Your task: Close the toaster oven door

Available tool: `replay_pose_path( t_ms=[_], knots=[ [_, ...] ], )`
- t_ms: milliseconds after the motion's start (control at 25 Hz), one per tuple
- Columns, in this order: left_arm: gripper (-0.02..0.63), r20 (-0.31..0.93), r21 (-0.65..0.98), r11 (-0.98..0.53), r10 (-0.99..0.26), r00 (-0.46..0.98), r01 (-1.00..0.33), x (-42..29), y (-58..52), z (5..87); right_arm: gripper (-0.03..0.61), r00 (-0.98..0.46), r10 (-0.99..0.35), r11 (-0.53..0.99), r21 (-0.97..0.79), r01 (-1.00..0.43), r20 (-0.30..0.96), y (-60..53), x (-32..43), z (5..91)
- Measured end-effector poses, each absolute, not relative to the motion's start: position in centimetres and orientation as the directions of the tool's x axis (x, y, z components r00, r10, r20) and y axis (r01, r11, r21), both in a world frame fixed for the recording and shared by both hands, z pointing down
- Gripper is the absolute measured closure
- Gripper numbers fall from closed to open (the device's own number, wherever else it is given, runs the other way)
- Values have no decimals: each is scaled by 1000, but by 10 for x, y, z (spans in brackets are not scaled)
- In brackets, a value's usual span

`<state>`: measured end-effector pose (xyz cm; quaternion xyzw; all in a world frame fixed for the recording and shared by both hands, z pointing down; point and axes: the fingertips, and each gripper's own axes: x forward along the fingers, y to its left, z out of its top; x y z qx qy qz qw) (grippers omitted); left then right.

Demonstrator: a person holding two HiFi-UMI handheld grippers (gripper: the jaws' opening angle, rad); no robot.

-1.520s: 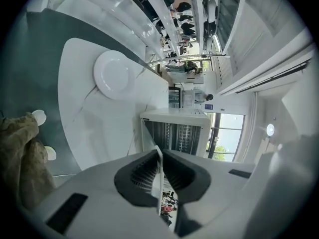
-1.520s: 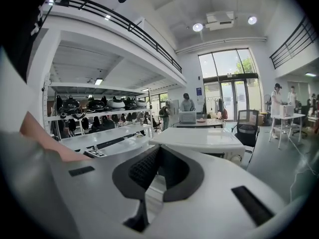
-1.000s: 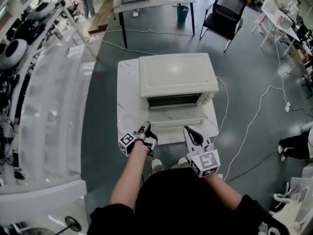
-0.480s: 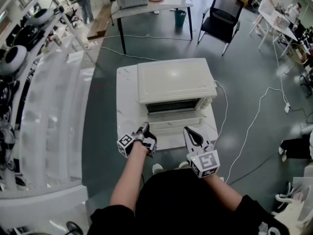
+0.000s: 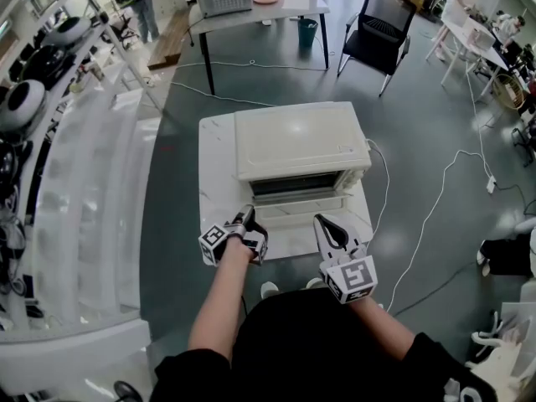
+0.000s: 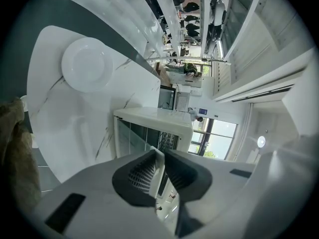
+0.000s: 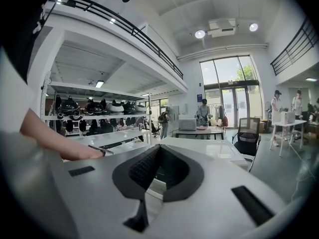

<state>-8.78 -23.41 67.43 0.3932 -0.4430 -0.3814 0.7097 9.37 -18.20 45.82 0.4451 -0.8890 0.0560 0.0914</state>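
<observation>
— Cream enamel, that toaster oven (image 5: 301,141). It stands in the middle of the white marbled desk (image 5: 216,166), and its door (image 5: 306,204) hangs part-way up on the 6 o'clock side, not yet shut.

— What's holding it there?

— The left gripper (image 5: 249,218), at the door's 8 o'clock corner. The door's free edge runs between its jaws. They are opening right now, though the pads look to be on that edge. I'd guess a hold at the corner lets the wrist swing the door up about its hinge.

— And the other one?

— The right gripper (image 5: 322,221) hovers at the door's 5 o'clock, jaws closed on nothing. It's off to one side, I'd say, so it doesn't block the swing.

— Anything in the way?

— Only a white plate (image 6: 85,71) on the desk, at the door's 9 o'clock and apart from it.
</observation>
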Motion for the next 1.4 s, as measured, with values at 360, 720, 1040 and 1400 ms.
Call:
replay_pose_path(
  t_ms=[360,720,1040,1400],
  knots=[
    [541,334,901,400,-888,315,171,-90,-250,670,558,-573,-785,588,-8,-809,234,-186,94,461],
    [540,314,905,384,-893,322,185,-94,-266,661,558,-553,-798,568,-9,-823,241,-189,98,463],
    [535,299,909,372,-896,329,187,-94,-277,657,558,-537,-805,553,-7,-833,252,-188,102,467],
    [534,294,910,368,-898,327,192,-98,-287,655,558,-521,-811,539,-9,-842,265,-187,103,468]
  ],
)
